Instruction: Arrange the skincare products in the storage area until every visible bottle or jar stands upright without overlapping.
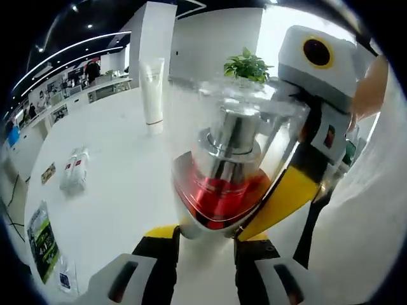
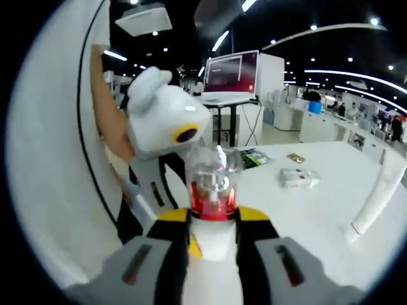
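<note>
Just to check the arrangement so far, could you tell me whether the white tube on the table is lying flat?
No, the white tube stands upright on its cap on the white table, in the left gripper view.

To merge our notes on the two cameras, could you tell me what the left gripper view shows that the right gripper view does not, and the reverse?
Left gripper view's own: a leafy green plant behind the bottle.
Right gripper view's own: a monitor with a reddish screen on a stand.
Shared: the clear-capped bottle of red liquid held in the right gripper, the white tube, the white packets, the green leaflet and the white table.
</note>
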